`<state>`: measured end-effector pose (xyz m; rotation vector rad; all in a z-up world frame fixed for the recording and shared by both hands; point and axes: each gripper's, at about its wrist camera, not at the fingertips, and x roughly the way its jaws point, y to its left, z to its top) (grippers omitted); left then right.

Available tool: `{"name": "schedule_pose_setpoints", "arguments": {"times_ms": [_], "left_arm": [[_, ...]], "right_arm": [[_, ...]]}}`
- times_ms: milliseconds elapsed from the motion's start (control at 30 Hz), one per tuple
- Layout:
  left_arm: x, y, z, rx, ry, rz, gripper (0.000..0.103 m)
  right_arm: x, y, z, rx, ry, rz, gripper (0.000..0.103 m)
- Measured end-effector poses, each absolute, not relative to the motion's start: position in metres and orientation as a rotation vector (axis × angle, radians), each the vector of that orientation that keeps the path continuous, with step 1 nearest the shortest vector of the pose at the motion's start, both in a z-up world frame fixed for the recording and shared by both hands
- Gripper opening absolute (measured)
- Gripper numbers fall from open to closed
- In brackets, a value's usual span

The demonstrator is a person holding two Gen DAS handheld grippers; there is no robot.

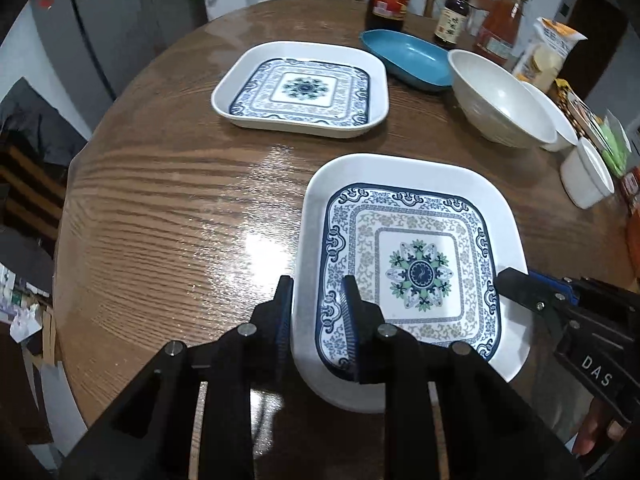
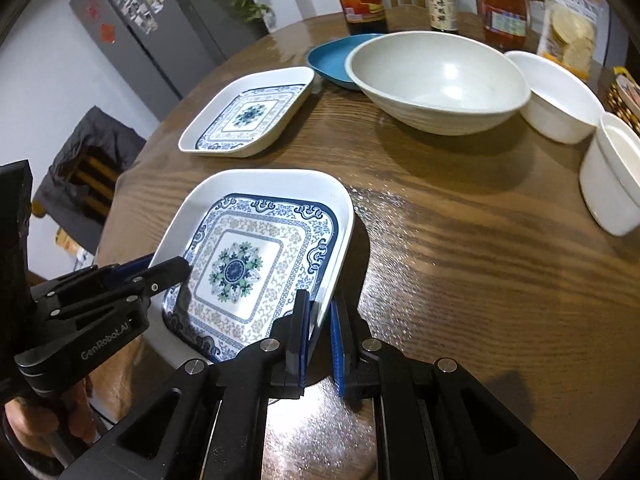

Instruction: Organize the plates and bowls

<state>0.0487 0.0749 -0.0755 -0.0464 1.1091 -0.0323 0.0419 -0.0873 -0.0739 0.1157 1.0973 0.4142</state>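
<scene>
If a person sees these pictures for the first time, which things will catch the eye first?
First, the near square plate with its blue floral pattern: the left gripper and the right gripper each straddle its rim on opposite sides. A matching far plate lies behind it on the wooden table. To the right stands a large white bowl, with a blue dish behind it.
</scene>
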Motion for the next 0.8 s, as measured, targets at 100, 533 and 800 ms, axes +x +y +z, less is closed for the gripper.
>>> {"name": "schedule_pose_setpoints", "arguments": {"times_ms": [100,533,800], "left_arm": [[0.048,0.076,-0.077,-0.061,1.112,-0.025,0.022],[0.050,0.102,-0.057,-0.114,1.059,0.036,0.063],[0.078,0.124,-0.030,-0.129,1.004,0.049,0.074]], "right_arm": [[0.043,-0.087,-0.077,0.120,1.114,0.426,0.012],[0.046,-0.099,-0.056,0.186,1.084,0.454,0.018],[0.078,-0.084,-0.034,0.259,1.044,0.489,0.048]]}}
